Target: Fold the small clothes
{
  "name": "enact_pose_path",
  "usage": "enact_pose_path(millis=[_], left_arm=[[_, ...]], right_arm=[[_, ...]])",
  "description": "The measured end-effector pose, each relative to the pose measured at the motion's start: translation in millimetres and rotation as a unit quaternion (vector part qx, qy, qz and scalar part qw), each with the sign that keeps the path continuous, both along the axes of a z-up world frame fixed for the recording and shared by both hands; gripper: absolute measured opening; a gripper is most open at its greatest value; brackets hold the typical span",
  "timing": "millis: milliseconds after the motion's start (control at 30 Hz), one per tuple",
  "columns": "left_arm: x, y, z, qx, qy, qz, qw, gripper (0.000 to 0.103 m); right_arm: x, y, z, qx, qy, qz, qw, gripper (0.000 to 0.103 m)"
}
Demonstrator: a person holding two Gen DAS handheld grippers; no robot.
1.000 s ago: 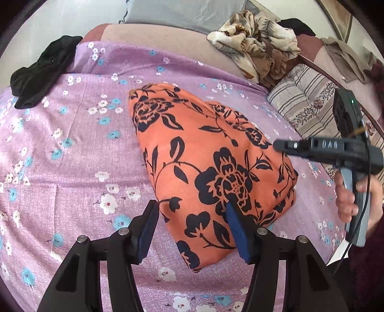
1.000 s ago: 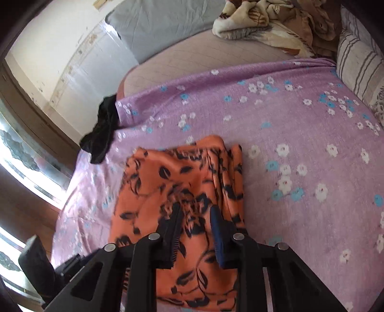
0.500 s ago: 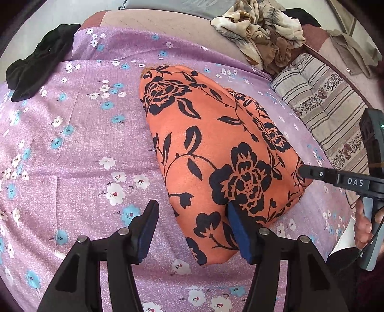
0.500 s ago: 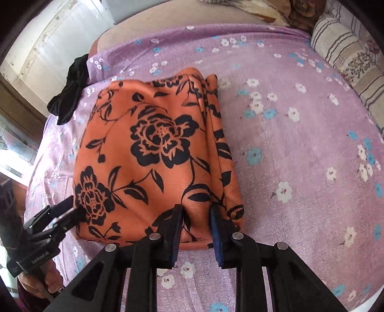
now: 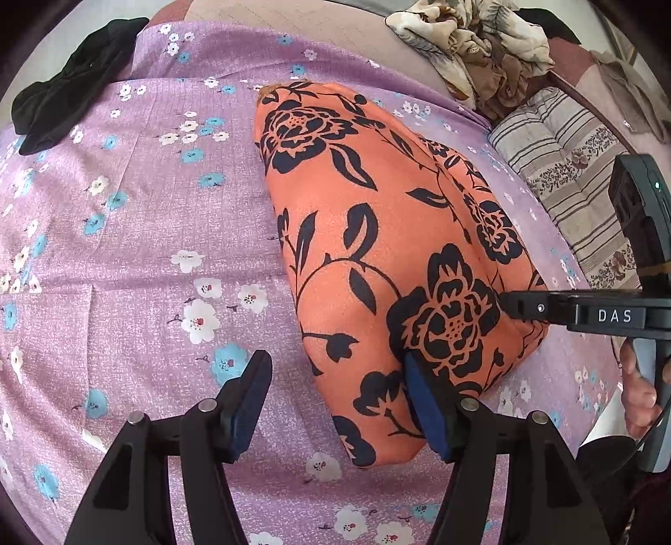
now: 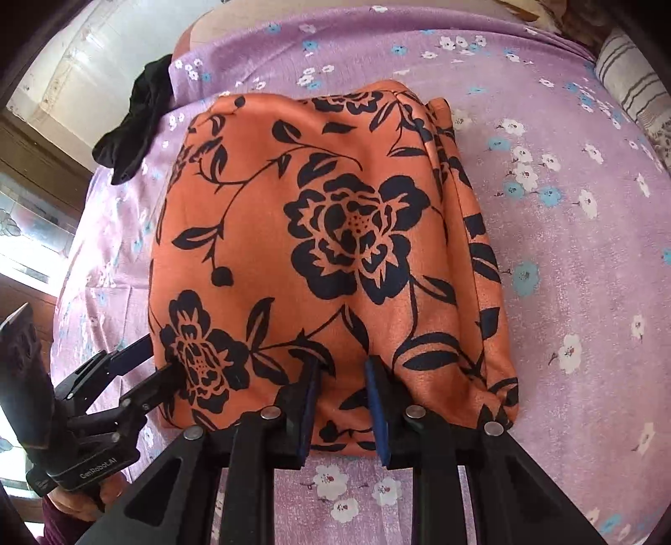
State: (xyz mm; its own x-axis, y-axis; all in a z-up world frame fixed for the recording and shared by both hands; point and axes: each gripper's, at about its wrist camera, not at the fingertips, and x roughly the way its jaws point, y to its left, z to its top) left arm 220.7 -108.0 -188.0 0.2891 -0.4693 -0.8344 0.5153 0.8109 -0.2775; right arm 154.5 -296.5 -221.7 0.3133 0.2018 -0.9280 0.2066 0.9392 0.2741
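An orange cloth with black flowers [image 5: 377, 251] lies folded flat on the purple flowered bedsheet [image 5: 146, 251]; it also shows in the right wrist view [image 6: 327, 251]. My left gripper [image 5: 335, 394] is open, its jaws wide, with one fingertip at the cloth's near corner. My right gripper [image 6: 342, 377] has its jaws narrowly apart over the cloth's near edge, with fabric between the pads. Each gripper shows in the other's view: the right one [image 5: 520, 308] and the left one [image 6: 155, 369], at the cloth's edges.
A black garment [image 5: 71, 88] lies at the sheet's far left corner. A crumpled beige patterned cloth [image 5: 474, 37] and a striped cushion [image 5: 562, 167] sit at the far right. The bed edge and a window [image 6: 25, 251] are to the left in the right wrist view.
Both grippers have come closer to the cloth's near edge. The right gripper, earlier above the cloth, now sits at its near edge, and the cloth lies flatter and squarer.
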Motion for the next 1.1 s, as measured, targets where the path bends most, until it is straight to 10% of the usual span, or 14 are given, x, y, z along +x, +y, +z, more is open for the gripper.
enact_pose_path(millis=[233,600,867,1100], left_arm=[[2,1,-3,-0.010,0.013,0.004,0.9999,0.069],[-3,1,2,-0.001,0.000,-0.007,1.0000,0.069],[14,27,31,-0.068,-0.018,0.028,0.9971,0.069],[29,23,9,-0.043,0.017,0.042,0.9981,0.070]], right_arm=[[65,36,41,0.025,-0.065,0.052,0.996,0.028],[191,29,-16,0.052,-0.024,-0.008,0.998,0.026],[153,-30,21,0.048,-0.088,-0.068,0.993,0.026],[125,-68,-11,0.080,-0.066,-0.106,0.989,0.026]])
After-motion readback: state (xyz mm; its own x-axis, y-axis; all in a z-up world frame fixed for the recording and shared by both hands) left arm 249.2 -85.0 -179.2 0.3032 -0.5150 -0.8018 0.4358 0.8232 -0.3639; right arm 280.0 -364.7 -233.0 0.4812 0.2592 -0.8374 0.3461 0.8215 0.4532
